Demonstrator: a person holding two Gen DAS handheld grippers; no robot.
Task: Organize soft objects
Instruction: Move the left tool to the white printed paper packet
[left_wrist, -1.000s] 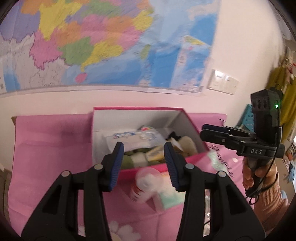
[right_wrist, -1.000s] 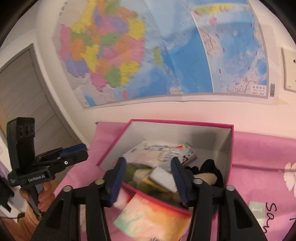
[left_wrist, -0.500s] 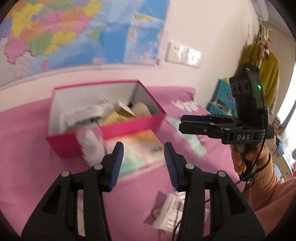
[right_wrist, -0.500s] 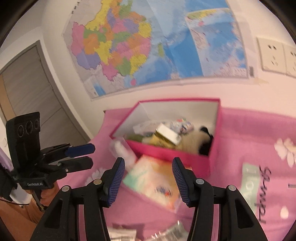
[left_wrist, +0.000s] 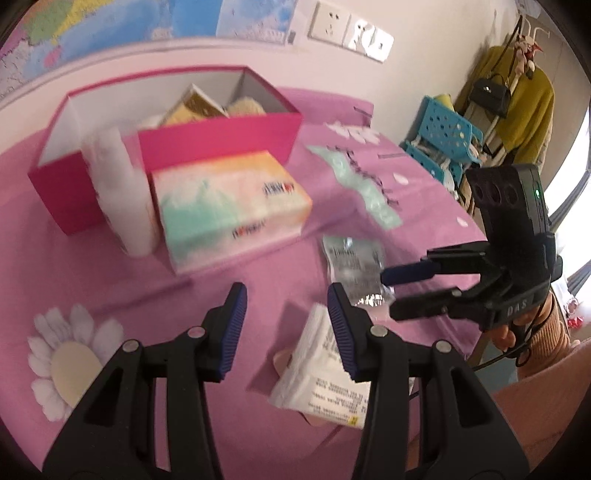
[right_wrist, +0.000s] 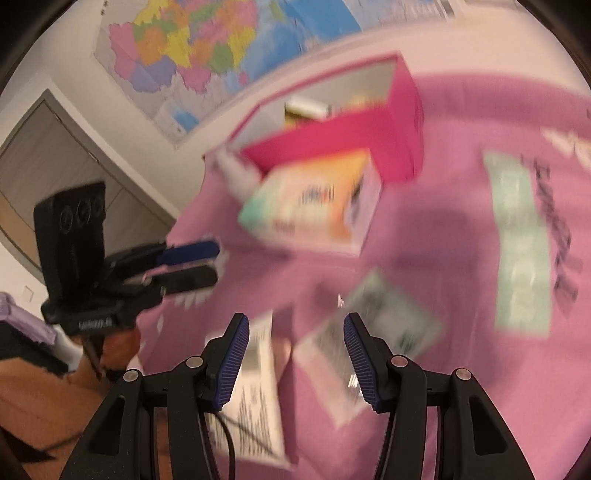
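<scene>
Tissue pack (left_wrist: 321, 373) beneath left tongs (left_wrist: 284, 328), spread, empty.

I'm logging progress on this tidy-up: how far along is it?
Partly done. The pink box already holds several items. Both the left gripper and the right gripper are open and empty. Still out on the pink cloth: tissue pack, white bottle, silver packet and white packet.
</scene>
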